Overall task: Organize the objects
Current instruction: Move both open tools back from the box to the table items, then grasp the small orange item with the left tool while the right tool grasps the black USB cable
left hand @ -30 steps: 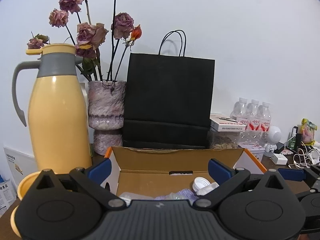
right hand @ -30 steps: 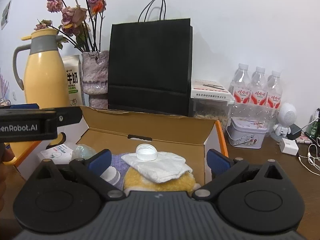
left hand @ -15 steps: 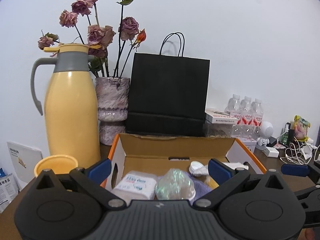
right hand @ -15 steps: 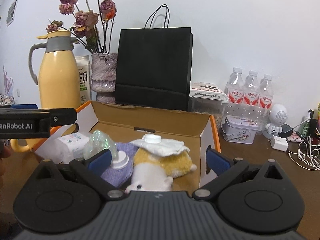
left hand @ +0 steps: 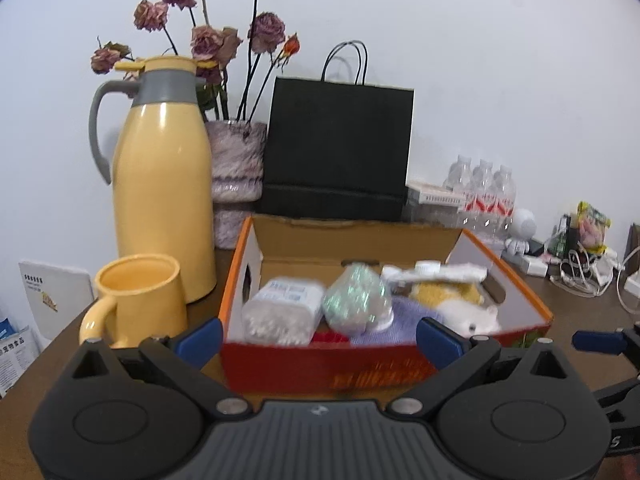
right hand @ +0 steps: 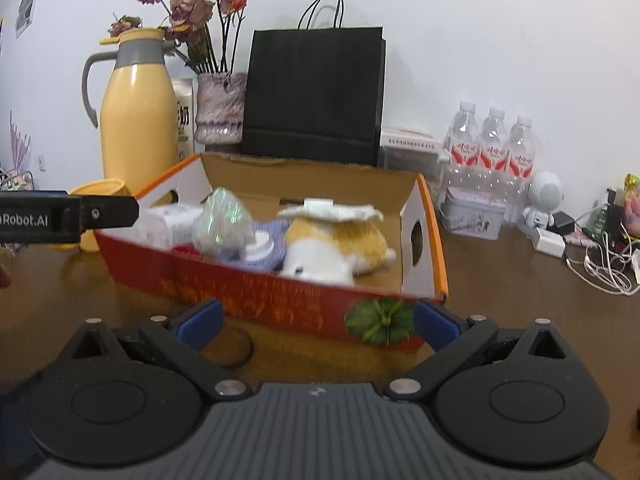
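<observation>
Two open claws, left claw (left hand: 318,338), right claw (right hand: 316,322), cardboard box (right hand: 280,300) just ahead

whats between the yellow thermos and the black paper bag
A pinkish vase of dried roses stands between the thermos and the bag; both wrist views show it.

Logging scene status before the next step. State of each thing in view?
Left tool: open, empty.
Right tool: open, empty.
Box: open, filled.
Thermos: upright, lid closed.
Mug: upright.
Paper bag: standing.
Water bottles: upright, capped.
</observation>
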Tool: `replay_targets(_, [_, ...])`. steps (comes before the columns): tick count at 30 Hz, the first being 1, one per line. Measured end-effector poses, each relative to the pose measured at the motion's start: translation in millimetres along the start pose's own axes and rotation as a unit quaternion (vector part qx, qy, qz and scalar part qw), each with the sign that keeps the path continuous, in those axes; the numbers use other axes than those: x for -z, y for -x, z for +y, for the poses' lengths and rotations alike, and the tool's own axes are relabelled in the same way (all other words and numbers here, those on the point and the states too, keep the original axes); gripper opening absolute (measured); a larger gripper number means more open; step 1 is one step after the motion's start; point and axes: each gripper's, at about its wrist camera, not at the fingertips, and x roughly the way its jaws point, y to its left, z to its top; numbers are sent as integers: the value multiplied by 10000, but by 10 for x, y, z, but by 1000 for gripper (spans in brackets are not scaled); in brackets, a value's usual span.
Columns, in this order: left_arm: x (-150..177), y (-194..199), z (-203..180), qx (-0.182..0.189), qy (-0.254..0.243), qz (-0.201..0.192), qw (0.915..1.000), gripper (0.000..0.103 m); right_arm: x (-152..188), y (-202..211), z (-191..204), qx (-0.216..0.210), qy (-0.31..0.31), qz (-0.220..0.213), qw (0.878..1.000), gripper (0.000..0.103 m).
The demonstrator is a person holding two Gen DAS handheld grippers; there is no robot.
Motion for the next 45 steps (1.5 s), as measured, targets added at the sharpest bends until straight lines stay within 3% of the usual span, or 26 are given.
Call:
replay_targets(15, [320, 168, 167, -454, -103, 284, 9985, 103, 347, 174, 78, -55, -74, 185, 9998, 103])
replay_targets(22, [339, 143, 315, -574, 158, 450, 9972, 103, 336, 129, 185, -391, 173, 228, 9988, 103])
replay_targets(25, [333, 107, 361, -564, 261, 531, 9966, 103, 285, 47, 264, -574, 317, 279, 9975, 92])
replay_targets(28, [338, 81, 380, -547, 291, 587, 9964, 103, 211, -108, 350, -811, 481, 422, 9946, 72])
replay_targets(31, [340, 55, 388, -518, 302, 649, 9961, 103, 184, -271, 417, -901, 758, 602, 9912, 62])
replay_targets(35, [346, 31, 384, -479, 303, 705, 9959, 103, 183, -436, 397, -1100, 805, 810, 9873, 55])
replay_targets(39, [345, 19, 383, -467, 303, 725, 9958, 103, 153, -527, 402, -1228, 889, 757, 9855, 50])
replay_targets(42, [345, 12, 388, -466, 324, 736, 9957, 103, 153, -534, 344, -1595, 642, 836, 9815, 14])
replay_targets(45, [348, 3, 382, -465, 316, 751, 9956, 103, 173, -481, 369, -1528, 709, 807, 9824, 13])
